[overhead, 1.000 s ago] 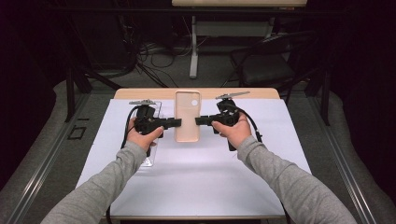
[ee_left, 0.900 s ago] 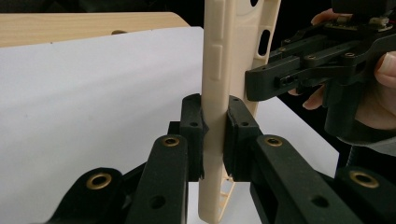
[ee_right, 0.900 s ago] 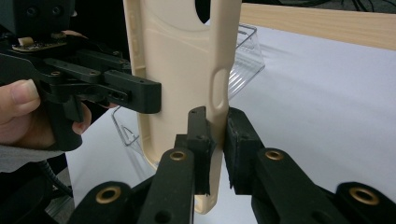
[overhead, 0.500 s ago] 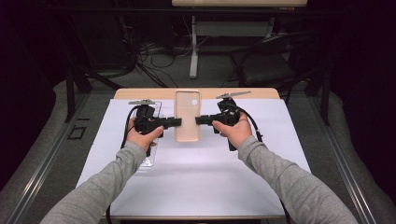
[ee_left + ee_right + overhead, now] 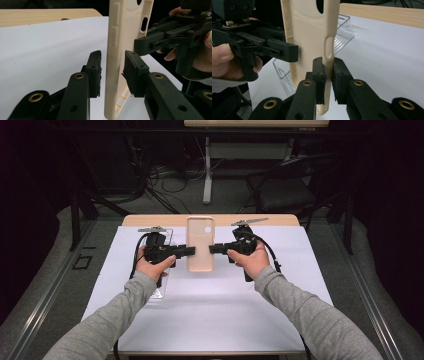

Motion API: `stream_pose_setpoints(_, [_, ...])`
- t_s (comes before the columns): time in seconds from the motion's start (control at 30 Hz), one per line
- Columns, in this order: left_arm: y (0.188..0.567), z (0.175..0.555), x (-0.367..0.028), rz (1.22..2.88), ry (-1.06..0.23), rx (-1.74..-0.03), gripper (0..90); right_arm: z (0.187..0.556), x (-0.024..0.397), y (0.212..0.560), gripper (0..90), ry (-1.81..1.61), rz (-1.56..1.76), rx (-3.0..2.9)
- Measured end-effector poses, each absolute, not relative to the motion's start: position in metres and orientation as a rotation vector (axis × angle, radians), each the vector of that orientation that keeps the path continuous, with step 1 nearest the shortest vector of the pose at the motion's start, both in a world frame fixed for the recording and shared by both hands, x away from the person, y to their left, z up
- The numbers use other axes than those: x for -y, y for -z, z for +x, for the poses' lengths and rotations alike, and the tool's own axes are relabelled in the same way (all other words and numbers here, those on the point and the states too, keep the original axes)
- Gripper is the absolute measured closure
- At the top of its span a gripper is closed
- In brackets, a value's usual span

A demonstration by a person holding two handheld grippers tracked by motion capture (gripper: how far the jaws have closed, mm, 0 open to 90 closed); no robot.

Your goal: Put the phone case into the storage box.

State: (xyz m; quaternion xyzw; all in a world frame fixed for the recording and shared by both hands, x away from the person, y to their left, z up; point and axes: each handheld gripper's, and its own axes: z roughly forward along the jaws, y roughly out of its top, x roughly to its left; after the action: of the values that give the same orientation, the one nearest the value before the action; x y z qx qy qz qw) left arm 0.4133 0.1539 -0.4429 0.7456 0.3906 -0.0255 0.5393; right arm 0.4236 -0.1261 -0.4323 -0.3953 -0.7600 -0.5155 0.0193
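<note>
phone case (image 5: pixel 200 244) between left claw (image 5: pixel 191 251) and right claw (image 5: pixel 212 249), clear stand (image 5: pixel 161 265) left, all over table (image 5: pixel 215 320)

Left black two-jaw gripper (image 5: pixel 189 251): jaws just opening, pads apart. Right black two-jaw gripper (image 5: pixel 214 249): jaws clamped. Both forearms reach in from near edge, grippers facing inward.

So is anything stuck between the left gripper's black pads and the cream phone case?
No. The phone case edge sits between the left gripper pads with bare gaps on both sides; its jaws have just been opening. The right gripper is clamped on the case's other edge and holds it up.
</note>
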Motion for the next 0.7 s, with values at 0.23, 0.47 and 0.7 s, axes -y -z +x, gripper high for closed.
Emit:
stream_pose_setpoints(0.23, [0.4432,0.4135,-0.1542,1.774,0.047,-0.941,58.4,0.4236,0.1271,0.4325,81.8,1.604,-1.233,2.361])
stream_pose_setpoints(0.47, [0.4435,0.4131,-0.1548,1.786,0.03,-0.954,50.7,0.424,0.1291,0.4322,81.7,1.608,-1.239,2.372])
stream_pose_setpoints(0.7, [0.4431,0.4133,-0.1571,1.801,0.023,-0.962,47.1,0.4241,0.1309,0.4327,81.7,1.604,-1.248,2.384])
